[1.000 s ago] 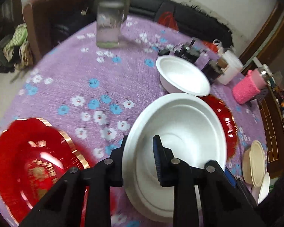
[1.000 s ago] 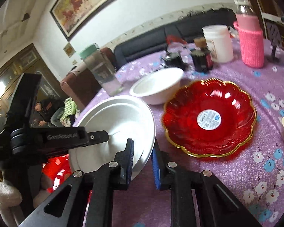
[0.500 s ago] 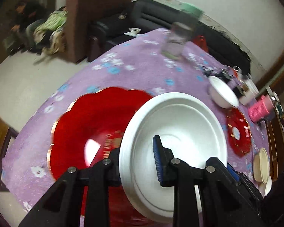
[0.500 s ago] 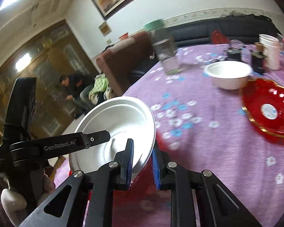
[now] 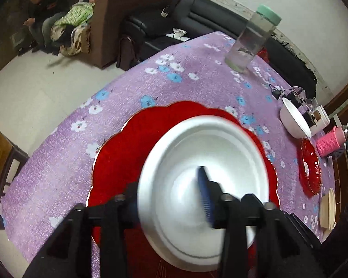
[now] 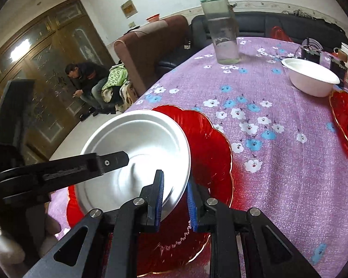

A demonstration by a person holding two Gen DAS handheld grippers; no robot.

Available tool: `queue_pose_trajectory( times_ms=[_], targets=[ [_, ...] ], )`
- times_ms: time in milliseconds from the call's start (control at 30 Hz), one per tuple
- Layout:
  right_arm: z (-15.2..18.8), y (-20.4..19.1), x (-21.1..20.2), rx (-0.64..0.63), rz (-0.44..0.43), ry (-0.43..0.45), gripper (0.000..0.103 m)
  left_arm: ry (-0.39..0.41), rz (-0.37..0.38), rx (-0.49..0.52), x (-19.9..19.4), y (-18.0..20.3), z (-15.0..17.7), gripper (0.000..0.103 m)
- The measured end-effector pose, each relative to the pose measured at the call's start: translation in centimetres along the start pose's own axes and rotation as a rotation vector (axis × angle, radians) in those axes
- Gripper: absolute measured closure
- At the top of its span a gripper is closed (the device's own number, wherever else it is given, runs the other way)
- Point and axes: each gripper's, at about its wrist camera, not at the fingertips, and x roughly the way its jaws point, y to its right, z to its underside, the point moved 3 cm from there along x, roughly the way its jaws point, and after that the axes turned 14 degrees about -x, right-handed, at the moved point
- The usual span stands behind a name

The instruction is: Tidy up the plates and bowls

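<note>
Directly over the near red plate (image 6: 211, 157) on the tabletop (image 6: 278, 173), I hold the white plate (image 6: 136, 153) level, left gripper (image 5: 171, 194) and right gripper (image 6: 174, 199) jaws pinching opposite rims.

Left wrist: looks steeply down, close over the white plate (image 5: 204, 176).
Right wrist: lower, faces across the table (image 6: 290, 162).
Shared: white plate (image 6: 136, 148), red plate (image 5: 127, 153) (image 6: 211, 148), bottle (image 5: 250, 39) (image 6: 222, 25).
</note>
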Motion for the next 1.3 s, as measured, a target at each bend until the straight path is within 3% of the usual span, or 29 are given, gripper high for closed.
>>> queue_pose_trajectory(
  times_ms=[33, 167, 400, 467, 600, 667, 767, 833, 933, 1067, 1300],
  targets=[
    [-0.1, -0.1, 0.0, 0.007, -0.01, 0.0, 0.077, 0.019, -0.006, -0.001, -0.3, 0.0, 0.0, 0.036],
    [-0.4, -0.4, -0.5, -0.005, 0.004, 0.022, 0.052, 0.059, -0.006, 0.004, -1.6, 0.0, 0.0, 0.033],
    [-0.1, 0.2, -3.0, 0.017, 0.02, 0.067, 0.052, 0.178, -0.009, 0.05, -5.8, 0.7, 0.9, 0.03],
    [0.2, 0.3, -4.7, 0.005, 0.051, 0.093, 0.052, 0.221, -0.026, 0.069, -7.2, 1.2, 1.6, 0.023],
    [1.0, 0.9, -8.8, -0.039, 0.155, 0.171, 0.049, 0.314, -0.056, 0.114, -9.6, 2.4, 3.7, 0.018],
    [1.8, 1.4, -11.3, -0.042, 0.208, 0.226, 0.029, 0.323, -0.049, 0.13, -10.1, 3.0, 4.8, 0.015],
    [3.2, 2.6, -15.1, 0.002, 0.286, 0.326, 0.009, 0.329, -0.035, 0.176, -10.5, 4.1, 6.8, 0.015],
    [4.1, 3.8, -16.7, 0.038, 0.326, 0.367, 0.006, 0.348, -0.049, 0.224, -10.7, 5.1, 8.3, 0.015],
    [5.8, 6.6, -18.5, 0.136, 0.388, 0.356, 0.005, 0.354, -0.064, 0.281, -10.7, 6.3, 10.3, 0.015],
    [7.4, 9.6, -19.4, 0.247, 0.353, 0.317, 0.005, 0.307, -0.041, 0.306, -10.4, 7.2, 11.9, 0.015],
    [9.8, 13.5, -21.3, 0.361, 0.38, 0.297, 0.005, 0.298, -0.049, 0.333, -10.5, 7.9, 13.5, 0.015]
  ],
)
